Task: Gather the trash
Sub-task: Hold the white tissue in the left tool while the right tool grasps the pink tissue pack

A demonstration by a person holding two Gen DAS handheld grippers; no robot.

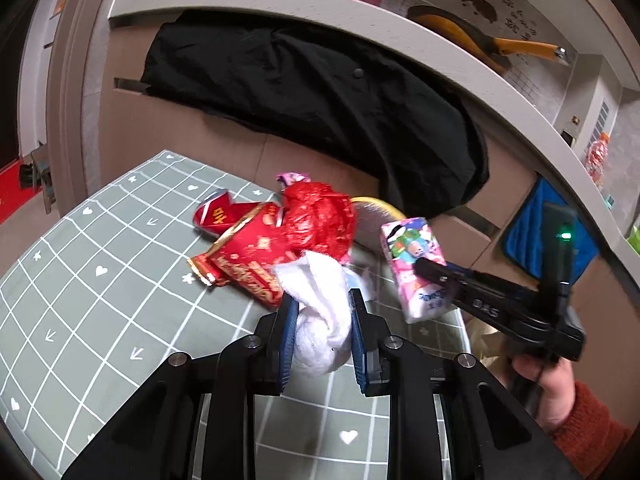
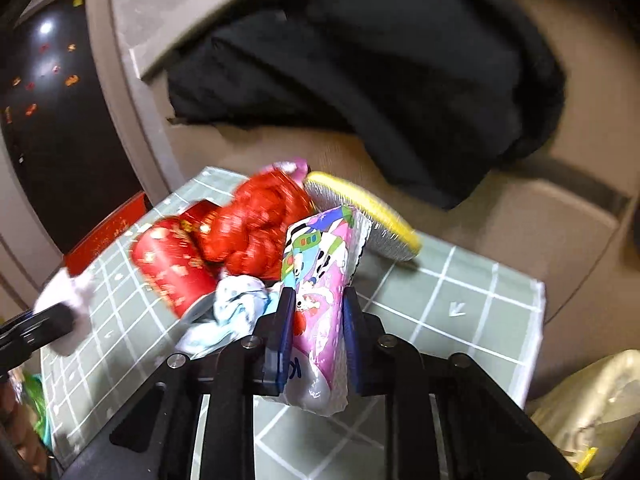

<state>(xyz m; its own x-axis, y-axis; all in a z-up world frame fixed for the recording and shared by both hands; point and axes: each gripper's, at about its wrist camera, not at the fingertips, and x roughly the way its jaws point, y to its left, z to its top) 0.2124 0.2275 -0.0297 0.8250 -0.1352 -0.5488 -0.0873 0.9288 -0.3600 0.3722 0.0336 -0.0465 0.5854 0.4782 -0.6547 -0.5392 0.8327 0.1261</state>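
Note:
My left gripper (image 1: 323, 300) is shut on a crumpled white tissue (image 1: 320, 316), held just above the green checked tablecloth (image 1: 100, 280). My right gripper (image 2: 318, 300) is shut on a pink cartoon-printed tissue pack (image 2: 320, 280); it shows in the left wrist view (image 1: 416, 264) at the right, lifted off the table. A trash pile lies on the cloth: a crumpled red plastic bag (image 1: 320, 220), a red and gold wrapper (image 1: 248, 256), a red can-like pack (image 2: 172, 268), a pale blue printed wad (image 2: 236, 300) and a silver-and-yellow foil tray (image 2: 368, 216).
A black coat (image 1: 340, 92) hangs over the beige cabinet front behind the table. A counter edge (image 1: 440, 52) runs above with a yellow-handled pan (image 1: 480, 36). A blue cloth (image 1: 536, 224) hangs at right. A pale plastic bag (image 2: 592, 412) sits beside the table's right edge.

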